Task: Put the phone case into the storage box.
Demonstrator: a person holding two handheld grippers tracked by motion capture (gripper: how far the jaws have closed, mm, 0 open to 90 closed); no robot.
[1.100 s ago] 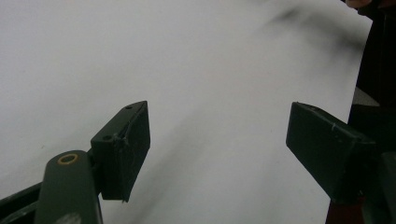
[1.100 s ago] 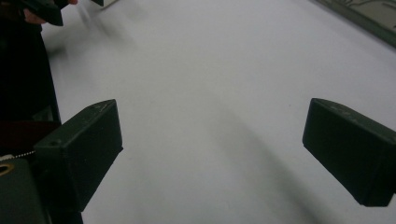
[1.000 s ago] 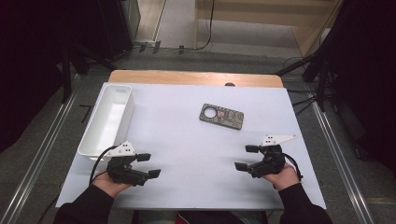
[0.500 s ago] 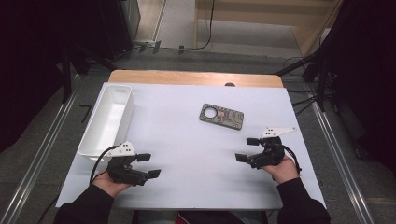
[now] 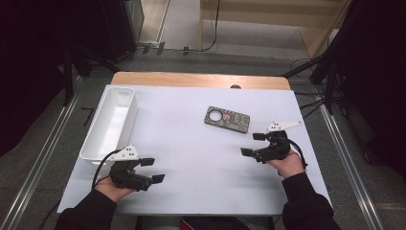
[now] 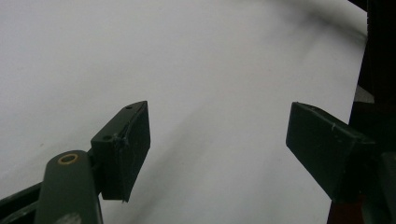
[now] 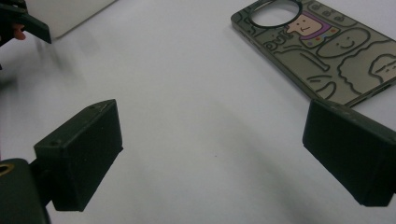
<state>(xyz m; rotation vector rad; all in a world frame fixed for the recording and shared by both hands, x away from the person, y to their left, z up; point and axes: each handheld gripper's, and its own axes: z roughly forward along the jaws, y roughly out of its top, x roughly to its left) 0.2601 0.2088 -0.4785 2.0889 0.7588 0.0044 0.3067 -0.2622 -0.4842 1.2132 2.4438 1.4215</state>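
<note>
The flat, grey-olive phone case with cartoon line drawings and a round camera cut-out is lying on the white table sheet — thin, light and probably slick, so likely best pinched across its long edges. The right gripper is hovering just beside it with jaws gaping wide and empty. The left gripper is resting well apart, jaws also spread, near the white rectangular plastic tray.

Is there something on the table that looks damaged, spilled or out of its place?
Nothing stands out. The dark phone case with cartoon drawings lies flat, at a slant to the table edges, intact. The white rectangular plastic tray sits upright. Both the left claw and right claw are open, holding nothing.
</note>
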